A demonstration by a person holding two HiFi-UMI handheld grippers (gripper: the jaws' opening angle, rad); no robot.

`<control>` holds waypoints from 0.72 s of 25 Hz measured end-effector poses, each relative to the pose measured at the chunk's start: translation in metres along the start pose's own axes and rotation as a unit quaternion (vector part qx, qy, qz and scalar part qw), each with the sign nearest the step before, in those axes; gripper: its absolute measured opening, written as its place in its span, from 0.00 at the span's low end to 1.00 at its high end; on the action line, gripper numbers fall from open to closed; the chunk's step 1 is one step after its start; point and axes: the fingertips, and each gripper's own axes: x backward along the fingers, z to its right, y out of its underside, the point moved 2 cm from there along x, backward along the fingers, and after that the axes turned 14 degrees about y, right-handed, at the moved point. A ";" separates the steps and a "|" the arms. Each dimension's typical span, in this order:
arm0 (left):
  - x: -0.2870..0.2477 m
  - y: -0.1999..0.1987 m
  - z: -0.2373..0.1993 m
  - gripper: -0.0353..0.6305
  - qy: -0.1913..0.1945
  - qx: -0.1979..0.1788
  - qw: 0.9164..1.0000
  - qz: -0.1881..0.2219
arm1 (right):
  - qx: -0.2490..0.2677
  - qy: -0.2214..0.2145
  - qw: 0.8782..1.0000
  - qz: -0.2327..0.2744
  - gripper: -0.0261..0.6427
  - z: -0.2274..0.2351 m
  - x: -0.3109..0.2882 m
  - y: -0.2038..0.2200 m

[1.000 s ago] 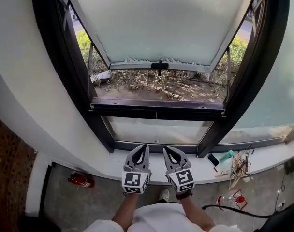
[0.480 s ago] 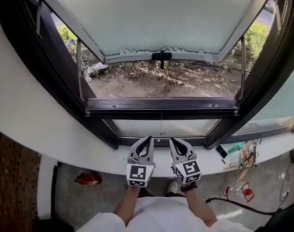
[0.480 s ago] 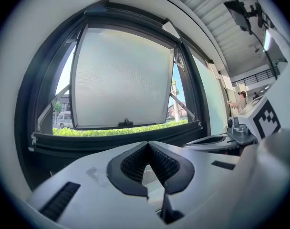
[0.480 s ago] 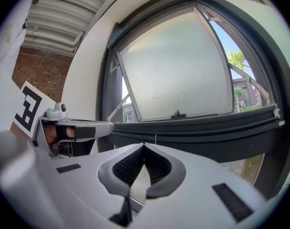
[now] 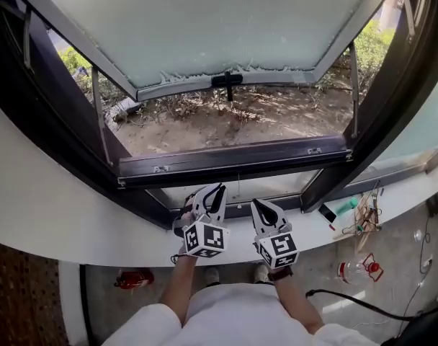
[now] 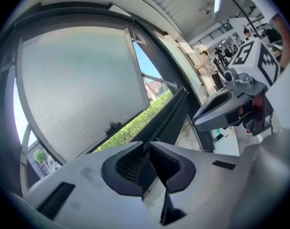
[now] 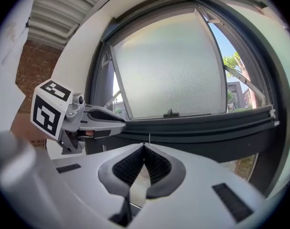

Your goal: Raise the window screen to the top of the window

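A pale, frosted-looking panel [image 5: 212,27] in a grey frame tilts outward at the top of the window, with a black handle [image 5: 226,80] on its lower edge. Bare ground shows through the opening under it. Below runs a dark crossbar [image 5: 233,161], and a thin cord [image 5: 238,186] hangs from it over the lower pane. My left gripper [image 5: 219,189] points at that pane just above the sill; its jaws are opening, a narrow gap shows in the left gripper view [image 6: 149,144], and nothing is between them. Beside it, my right gripper [image 5: 256,203] is shut and empty [image 7: 144,146].
The white sill [image 5: 96,229] runs under both grippers. On its right end lie a phone [image 5: 326,213] and a tangle of small tools [image 5: 363,218]. A red extinguisher [image 5: 135,278], a bottle [image 5: 352,271] and a black cable [image 5: 349,301] lie on the floor.
Both grippers have moved closer to the lower pane and the sill. The left gripper has rolled, so its marker cube now sits tilted. The whole window view has swung and tilted.
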 end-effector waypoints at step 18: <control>-0.034 0.041 -0.015 0.23 0.056 -0.234 0.953 -0.185 | -0.024 -0.015 0.996 -0.081 0.13 0.002 -0.030 0.079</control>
